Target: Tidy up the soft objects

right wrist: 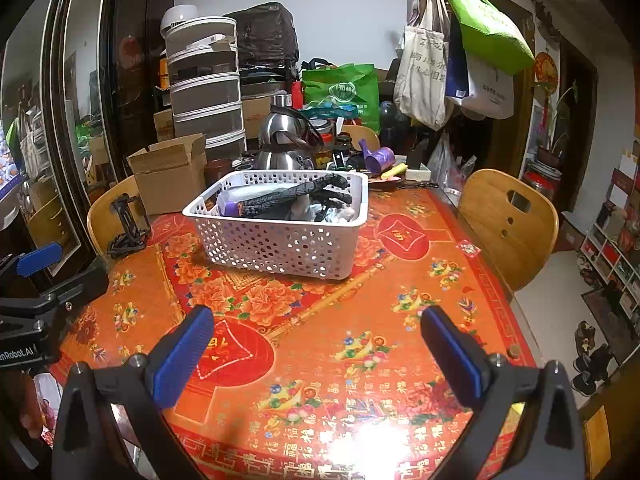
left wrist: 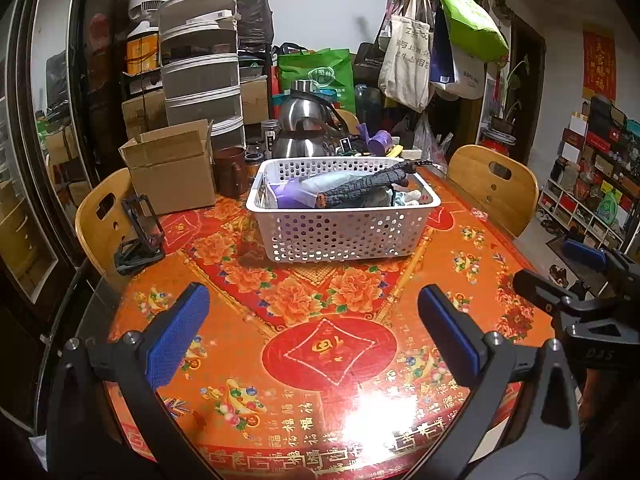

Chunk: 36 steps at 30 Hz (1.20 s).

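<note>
A white perforated basket [left wrist: 344, 236] [right wrist: 276, 248] stands on the red-orange patterned table [left wrist: 320, 360] [right wrist: 340, 340]. It holds soft things: a dark knitted glove [left wrist: 360, 190] [right wrist: 296, 194], a purple cloth [left wrist: 290, 196] [right wrist: 231, 207] and pale fabrics. My left gripper [left wrist: 312, 336] is open and empty, low over the table's near side, well short of the basket. My right gripper [right wrist: 316, 352] is open and empty, also short of the basket. The right gripper shows at the right edge of the left wrist view [left wrist: 580, 280]; the left shows at the left edge of the right wrist view [right wrist: 36, 280].
A cardboard box [left wrist: 172, 168] [right wrist: 168, 172], a brown mug [left wrist: 230, 172], a steel kettle [left wrist: 304, 128] [right wrist: 286, 140] and clutter stand behind the basket. A black folding stand [left wrist: 140, 232] [right wrist: 126, 224] sits at the table's left. Wooden chairs [left wrist: 494, 186] [right wrist: 508, 220] flank the table.
</note>
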Available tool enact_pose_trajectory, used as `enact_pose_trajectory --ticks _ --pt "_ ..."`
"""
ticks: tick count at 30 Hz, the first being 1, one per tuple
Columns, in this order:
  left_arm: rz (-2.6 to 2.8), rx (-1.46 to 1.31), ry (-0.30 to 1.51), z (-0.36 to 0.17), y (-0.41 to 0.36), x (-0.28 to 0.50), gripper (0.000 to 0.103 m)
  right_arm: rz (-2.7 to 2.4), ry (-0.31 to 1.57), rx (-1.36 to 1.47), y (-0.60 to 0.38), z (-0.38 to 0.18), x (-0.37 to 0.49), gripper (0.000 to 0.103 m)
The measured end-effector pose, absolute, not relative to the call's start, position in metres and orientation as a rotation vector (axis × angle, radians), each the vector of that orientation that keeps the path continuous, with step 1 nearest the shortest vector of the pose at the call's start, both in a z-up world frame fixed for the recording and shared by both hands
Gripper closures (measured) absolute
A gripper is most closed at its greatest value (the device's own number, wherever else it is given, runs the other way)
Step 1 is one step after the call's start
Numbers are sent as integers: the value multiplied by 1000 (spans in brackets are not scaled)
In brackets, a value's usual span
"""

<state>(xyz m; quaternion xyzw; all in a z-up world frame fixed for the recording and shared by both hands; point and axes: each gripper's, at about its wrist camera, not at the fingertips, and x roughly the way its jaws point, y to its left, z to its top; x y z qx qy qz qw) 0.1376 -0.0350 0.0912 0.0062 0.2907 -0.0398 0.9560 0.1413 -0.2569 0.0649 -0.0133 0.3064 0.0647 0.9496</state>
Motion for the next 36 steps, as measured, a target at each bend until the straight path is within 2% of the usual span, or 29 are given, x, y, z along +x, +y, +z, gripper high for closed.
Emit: enact_pose_trajectory --ticks 36 --pt "-90 15 593 88 -36 139 0 127 625 -25 -261 67 140 0"
